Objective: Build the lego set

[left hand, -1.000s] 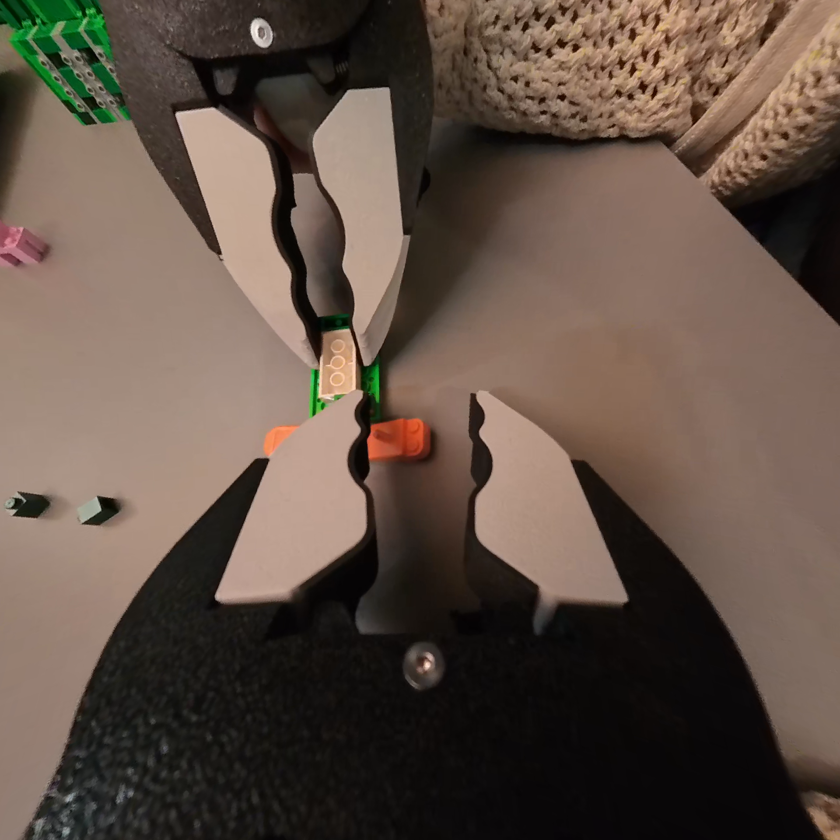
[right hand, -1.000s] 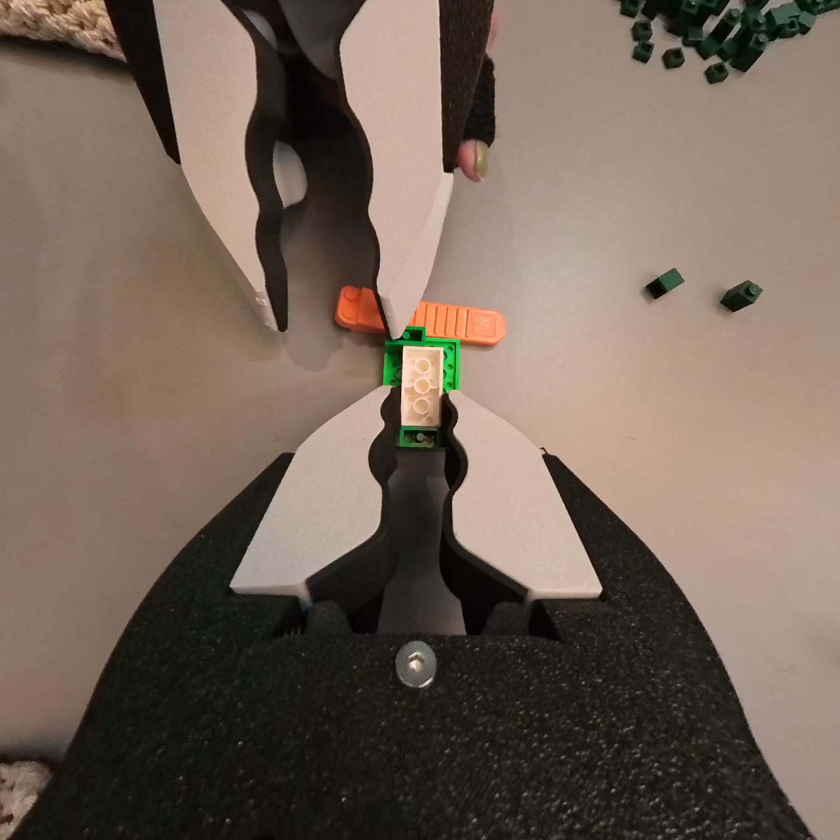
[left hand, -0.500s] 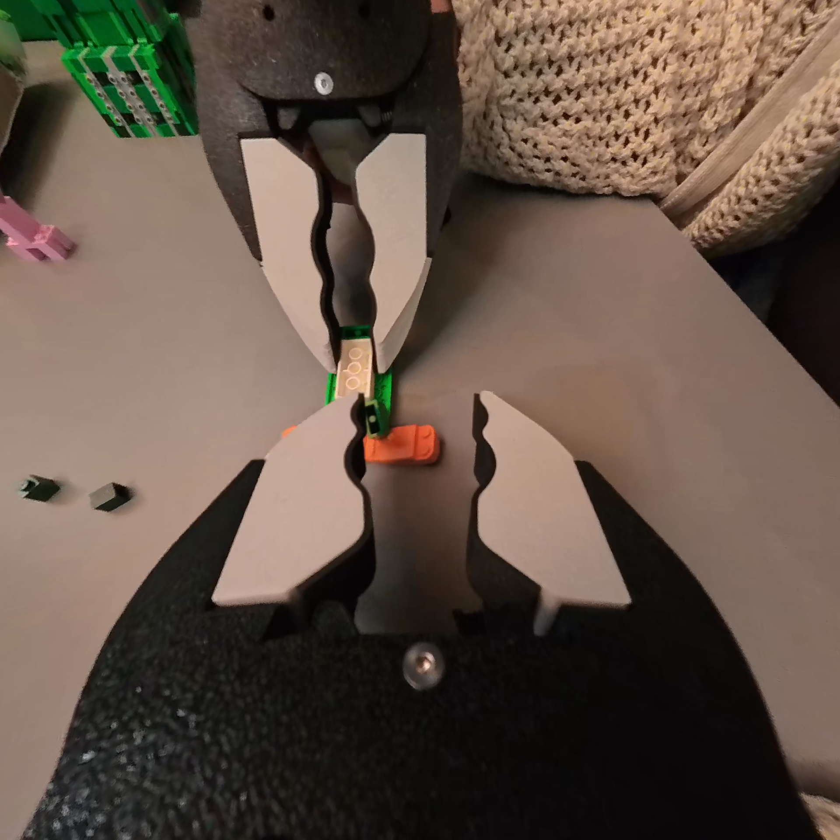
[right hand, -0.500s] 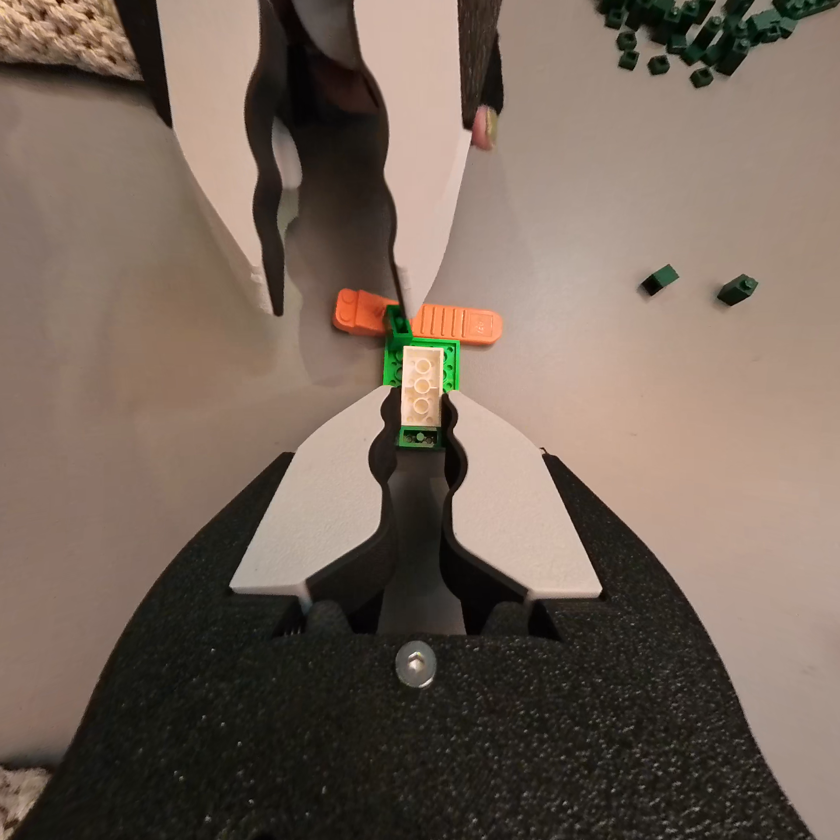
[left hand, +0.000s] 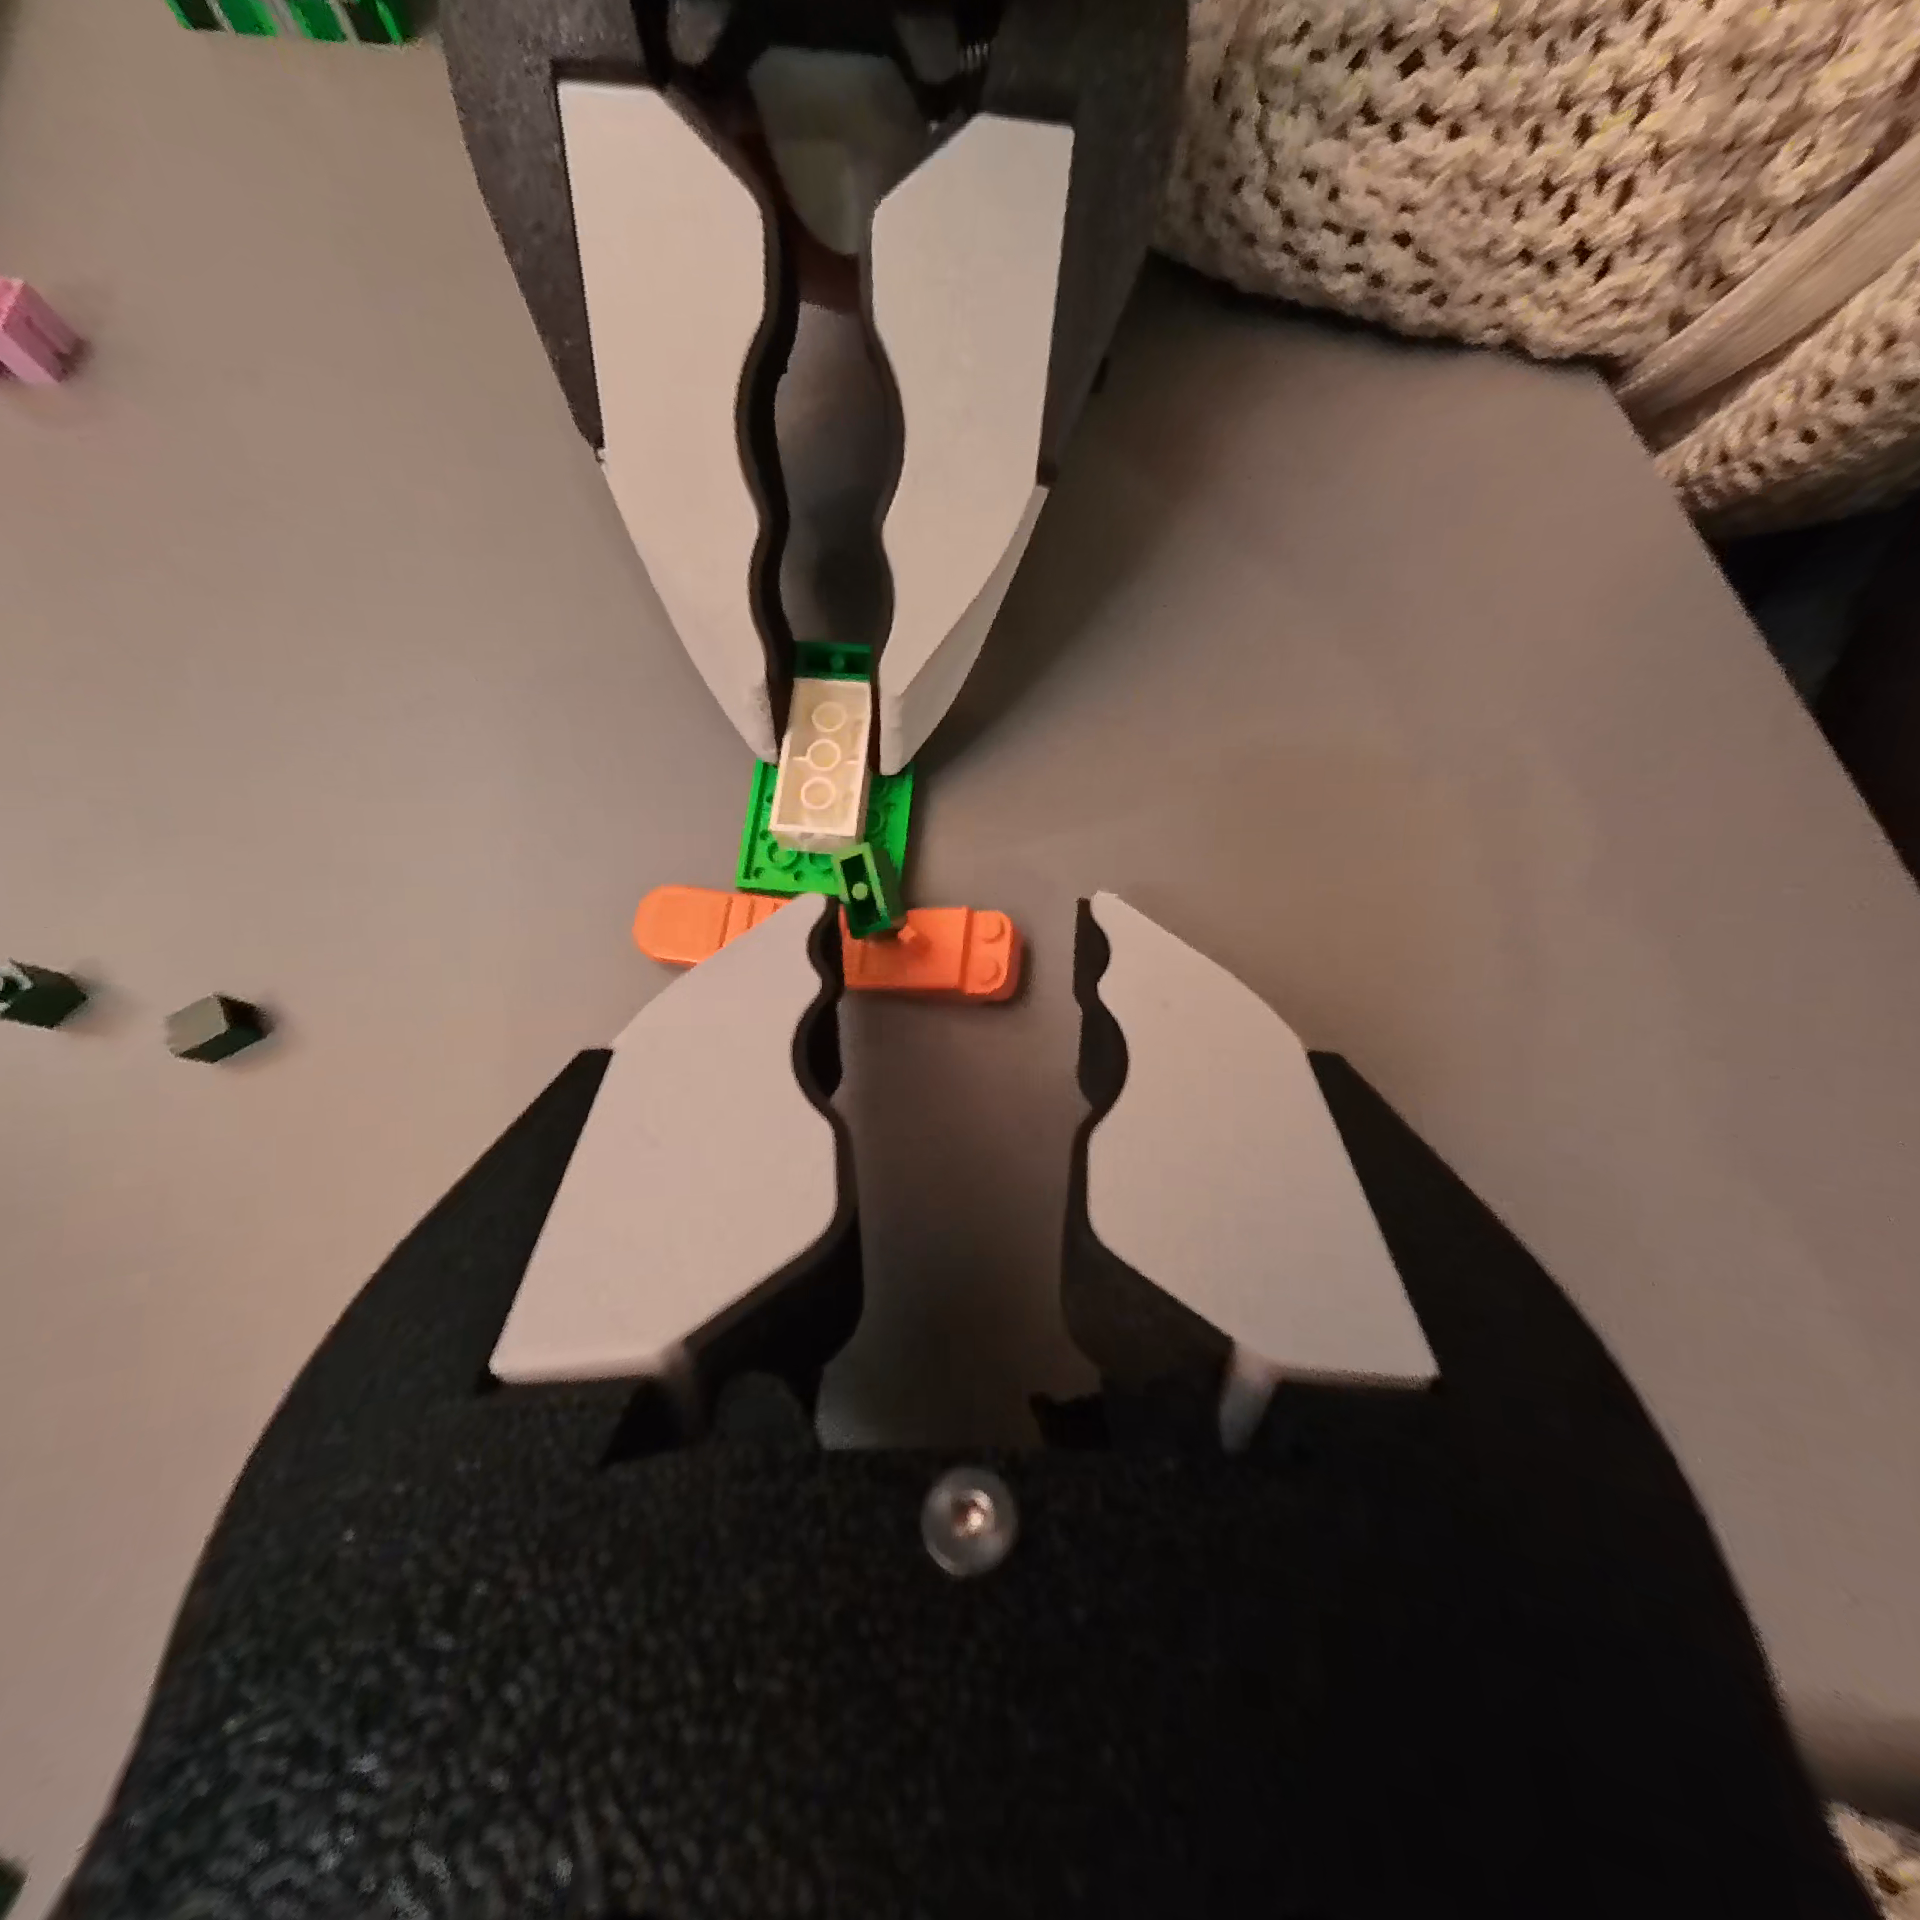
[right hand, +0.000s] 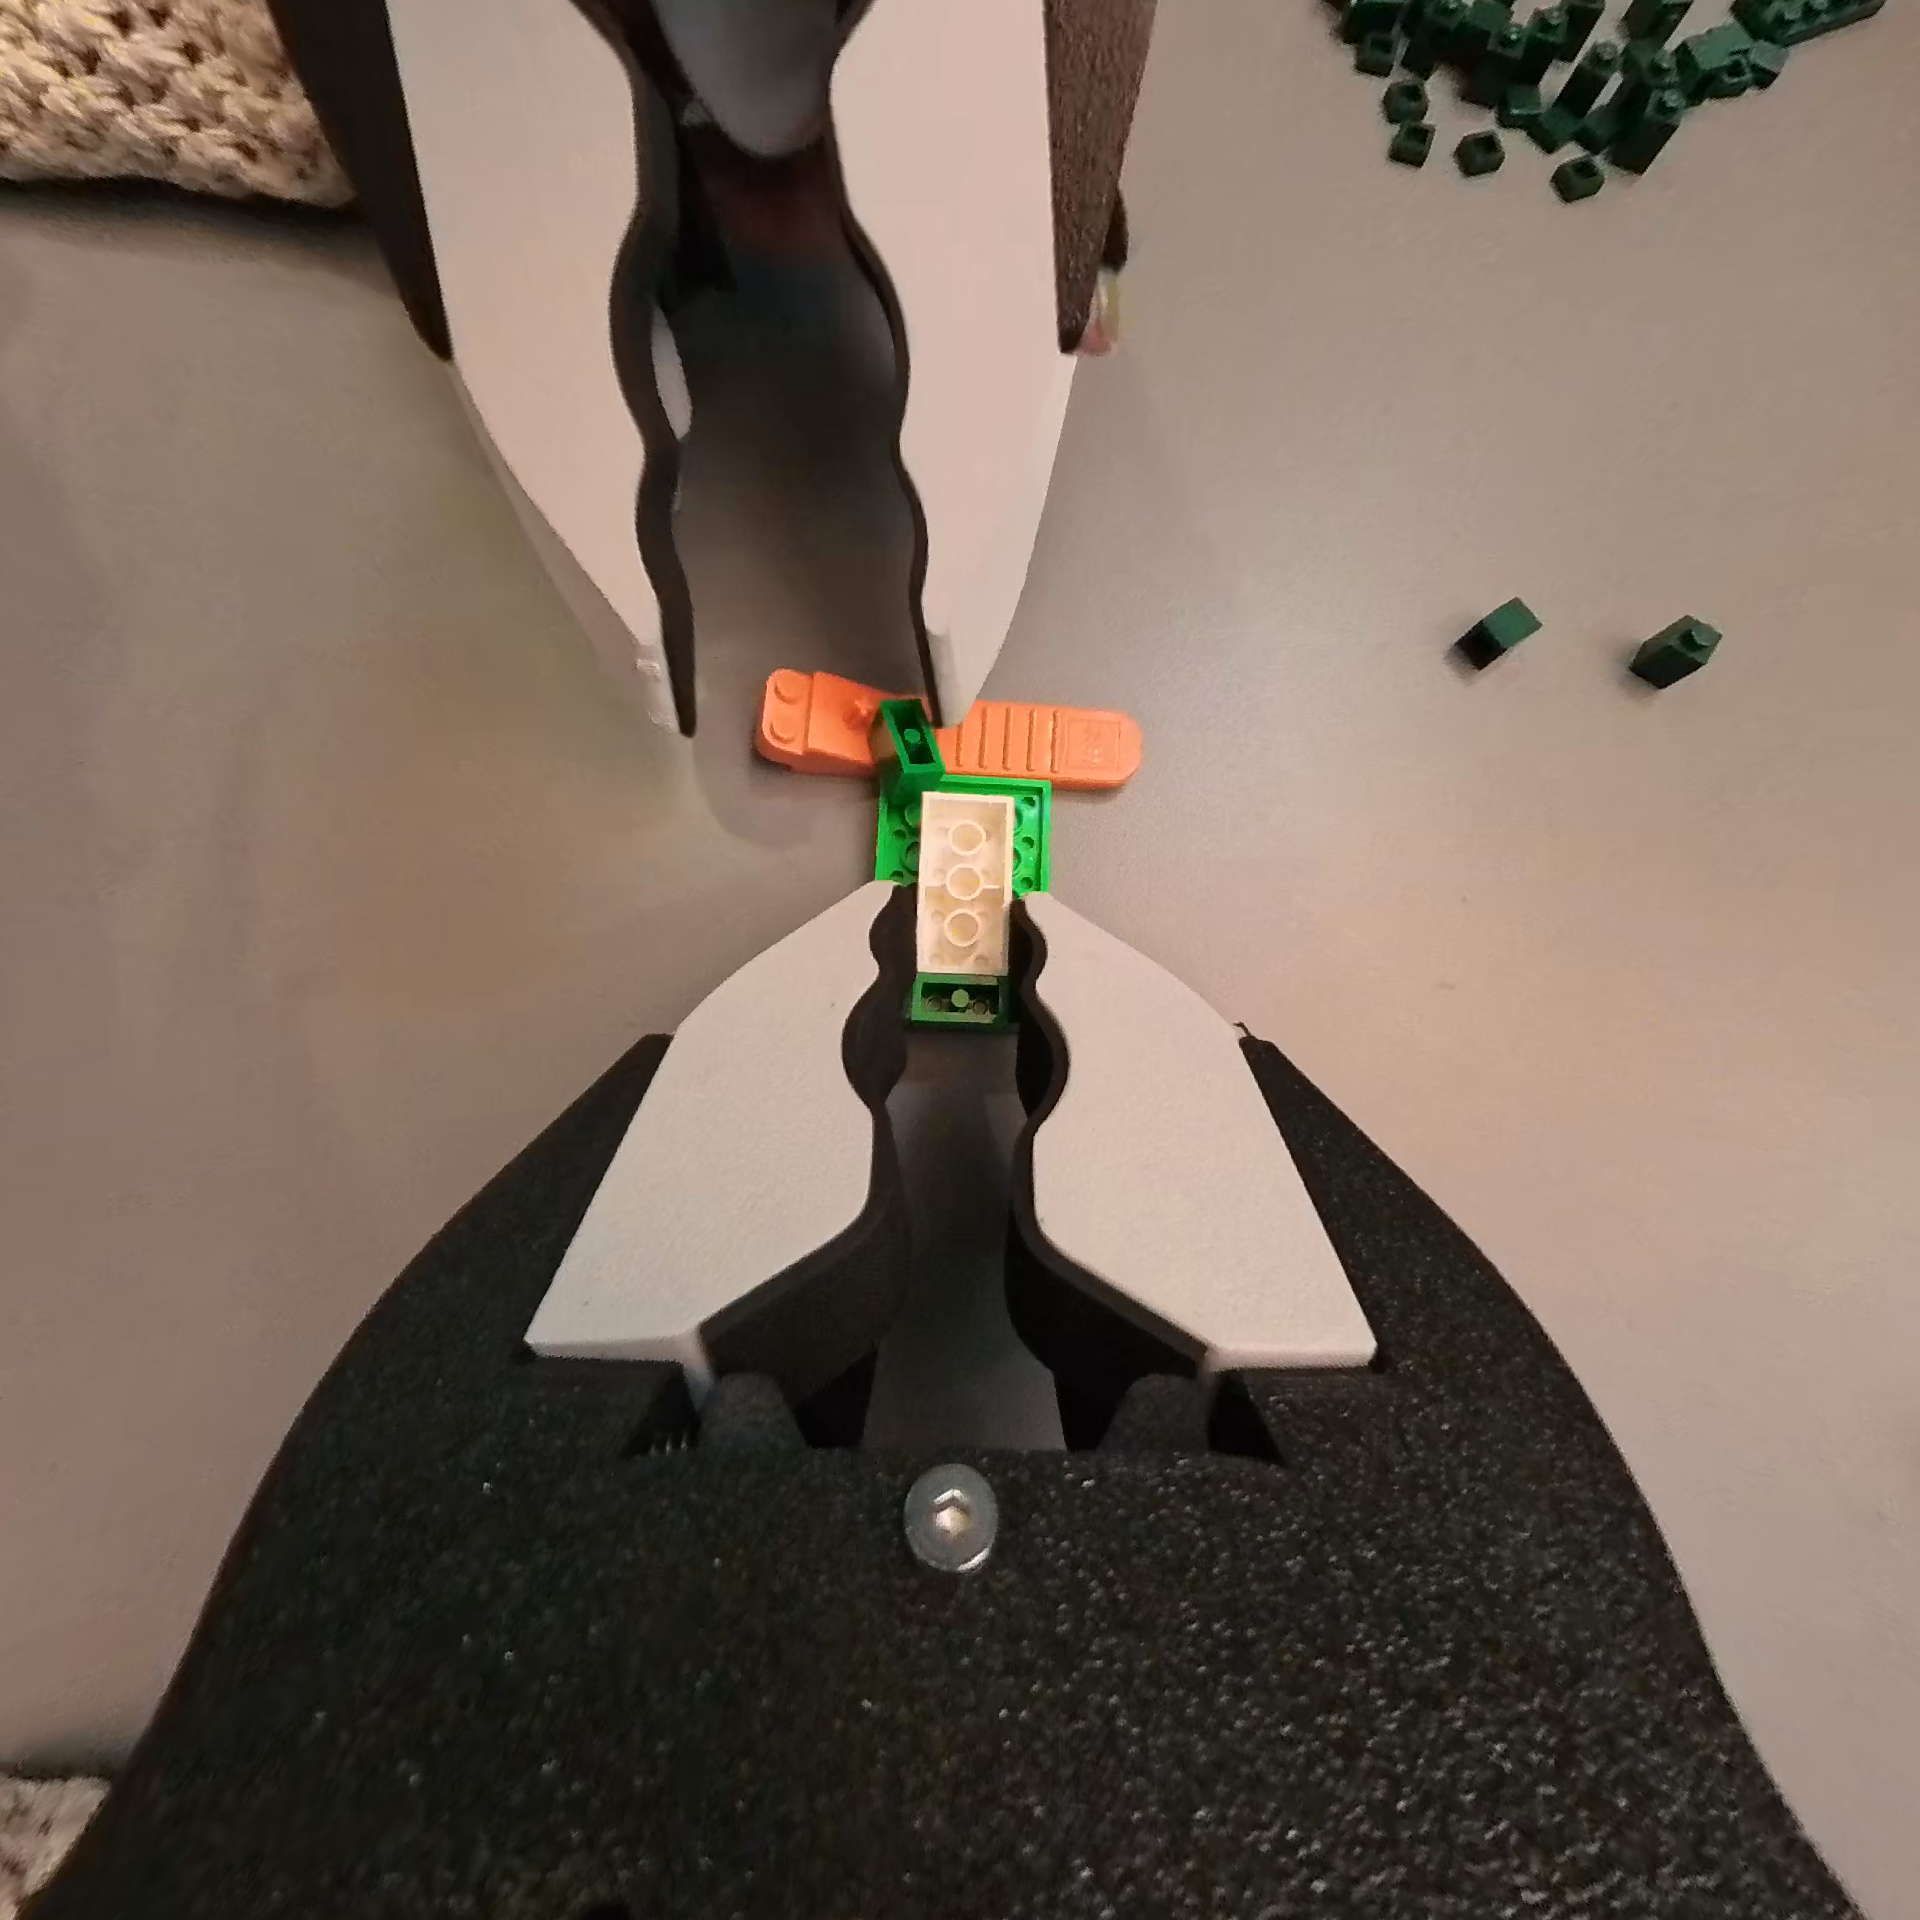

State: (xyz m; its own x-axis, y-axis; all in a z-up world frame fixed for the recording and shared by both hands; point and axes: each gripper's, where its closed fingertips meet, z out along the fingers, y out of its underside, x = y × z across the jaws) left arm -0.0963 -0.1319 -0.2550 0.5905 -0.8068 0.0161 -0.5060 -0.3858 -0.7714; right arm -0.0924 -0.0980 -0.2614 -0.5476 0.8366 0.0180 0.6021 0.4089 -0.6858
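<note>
early stage: white brick (right hand: 964, 883) on green plate (right hand: 894, 842) | right gripper (right hand: 961, 940) fingers clamp it | left gripper (left hand: 951, 914) fingers apart, empty | small green piece (right hand: 914, 750) tilted, unseated at plate's 12 o'clock | loose pile (right hand: 1621, 73) unused

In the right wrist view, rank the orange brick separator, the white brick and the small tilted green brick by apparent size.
1. orange brick separator, partly hidden
2. white brick, though it is nearer the camera
3. small tilted green brick

orange separator (right hand: 951, 743) blocking ahead, table (right hand: 1455, 987) sides open
</note>
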